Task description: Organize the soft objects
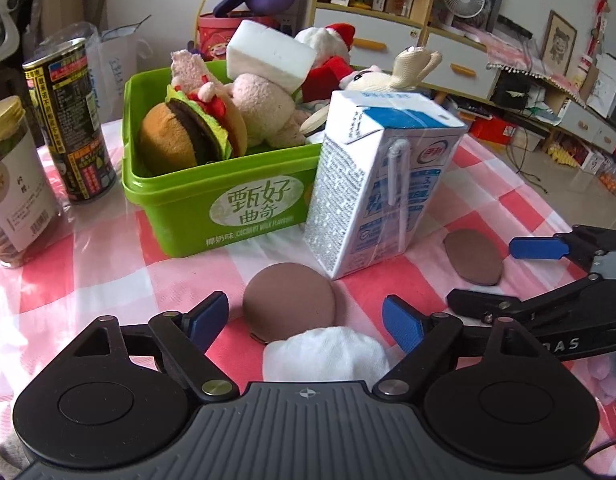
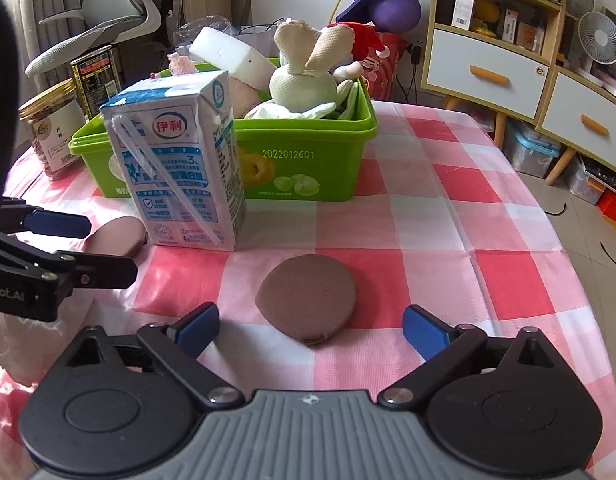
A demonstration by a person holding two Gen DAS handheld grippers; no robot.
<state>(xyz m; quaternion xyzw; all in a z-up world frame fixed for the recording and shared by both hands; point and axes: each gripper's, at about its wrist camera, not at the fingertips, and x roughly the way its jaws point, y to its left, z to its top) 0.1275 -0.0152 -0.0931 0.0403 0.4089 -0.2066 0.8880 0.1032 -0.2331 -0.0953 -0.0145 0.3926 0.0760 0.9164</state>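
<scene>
Checked tablecloth [image 2: 428,216], green tub [image 2: 308,168] stamped "20220126C1", perhaps Yili milk carton [image 2: 179,168]

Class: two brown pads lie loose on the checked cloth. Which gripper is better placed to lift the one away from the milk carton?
The right gripper: open, with that brown pad centred just ahead of its fingers. The left gripper faces the other pad beside the milk carton.

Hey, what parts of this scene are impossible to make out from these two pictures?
- Left wrist view: white soft lump, near part hidden by the claw body; what it is stays unclear.
- Right wrist view: second brown round pad, partly behind the left claw.
- Both views: green plastic tub bottom, buried under plush toys.
</scene>
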